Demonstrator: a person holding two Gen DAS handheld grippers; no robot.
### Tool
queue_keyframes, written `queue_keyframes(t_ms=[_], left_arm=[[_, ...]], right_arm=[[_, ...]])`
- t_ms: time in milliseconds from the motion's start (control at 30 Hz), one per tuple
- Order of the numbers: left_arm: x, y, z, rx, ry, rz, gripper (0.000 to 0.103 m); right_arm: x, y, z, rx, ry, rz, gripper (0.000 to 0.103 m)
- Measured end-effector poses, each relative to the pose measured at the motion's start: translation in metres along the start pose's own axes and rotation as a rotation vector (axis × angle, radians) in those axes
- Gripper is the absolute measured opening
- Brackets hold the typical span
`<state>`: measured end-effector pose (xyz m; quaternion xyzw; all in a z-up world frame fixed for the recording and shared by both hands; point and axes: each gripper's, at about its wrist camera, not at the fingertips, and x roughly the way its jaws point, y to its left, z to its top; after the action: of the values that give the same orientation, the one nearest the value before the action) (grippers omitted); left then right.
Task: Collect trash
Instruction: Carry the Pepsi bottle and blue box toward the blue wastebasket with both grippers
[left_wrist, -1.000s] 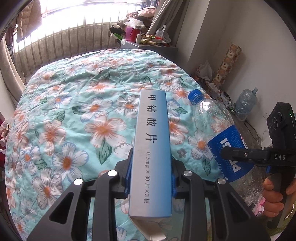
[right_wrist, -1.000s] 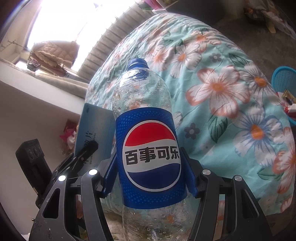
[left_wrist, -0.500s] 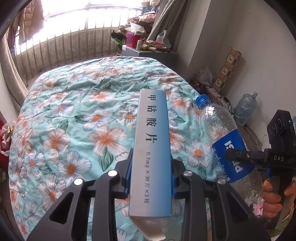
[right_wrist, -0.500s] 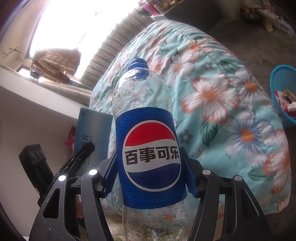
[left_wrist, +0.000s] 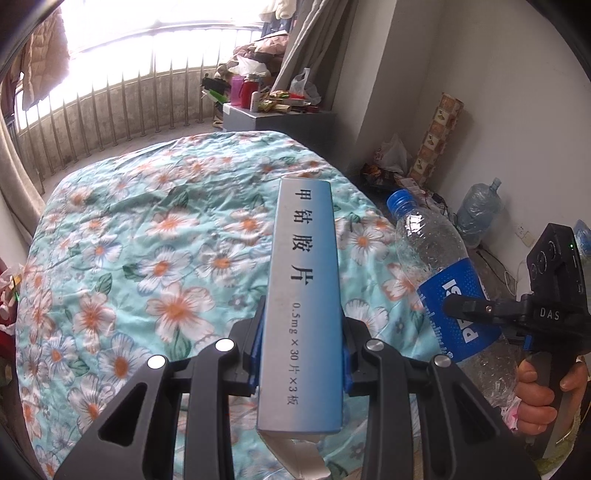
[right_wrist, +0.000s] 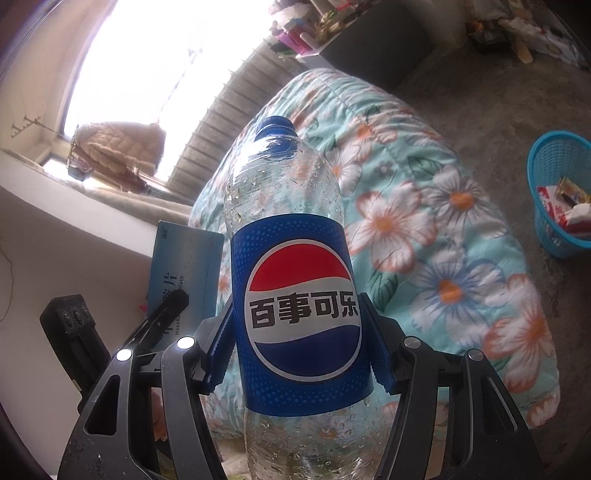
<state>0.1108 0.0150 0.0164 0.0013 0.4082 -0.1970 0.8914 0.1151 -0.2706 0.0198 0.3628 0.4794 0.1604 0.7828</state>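
Note:
My left gripper (left_wrist: 300, 345) is shut on a long pale-blue medicine box (left_wrist: 303, 295) with black Chinese print, its bottom flap hanging loose. The box is held above a floral quilt. My right gripper (right_wrist: 297, 339) is shut on an empty clear cola bottle (right_wrist: 291, 236) with a blue label and blue cap. In the left wrist view the cola bottle (left_wrist: 448, 284) sits at the right, clamped by the right gripper (left_wrist: 480, 314), with a person's hand on its handle. In the right wrist view the medicine box (right_wrist: 184, 258) shows at the left, behind the bottle.
A bed with a teal floral quilt (left_wrist: 147, 240) fills the middle. A blue plastic basket (right_wrist: 557, 192) holding wrappers stands on the floor at the right. A cluttered grey cabinet (left_wrist: 273, 114), a large water jug (left_wrist: 480, 210) and cables lie along the wall.
Both grippers have lifted and drawn back from the bed with their loads. More floor and wall show now, and the blue basket has come further into the right wrist view.

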Motion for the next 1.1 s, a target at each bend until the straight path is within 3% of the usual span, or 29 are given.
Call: queue_keyframes(t_ms=[400,700,833,1000,1100], left_arm=[[0.027,-0.072,0.033,0.121,0.005,-0.101,0.030],[0.078,-0.142,0.054,0.209,0.084,-0.222,0.030],[0.109,-0.178,0.064,0.240,0.140,-0.284,0.030],[0.154,-0.220,0.078,0.267,0.220,-0.351,0.030],[0.192,-0.246,0.084,0.260,0.300,-0.396,0.030]], right_arm=[[-0.051,-0.039,-0.005,0.077,-0.109,0.022,0.058],[-0.097,-0.088,-0.007,0.183,-0.227,0.000,0.058],[-0.130,-0.124,-0.007,0.259,-0.321,-0.056,0.058],[-0.169,-0.172,-0.014,0.377,-0.441,-0.193,0.058],[-0.178,-0.202,-0.016,0.455,-0.467,-0.244,0.058]])
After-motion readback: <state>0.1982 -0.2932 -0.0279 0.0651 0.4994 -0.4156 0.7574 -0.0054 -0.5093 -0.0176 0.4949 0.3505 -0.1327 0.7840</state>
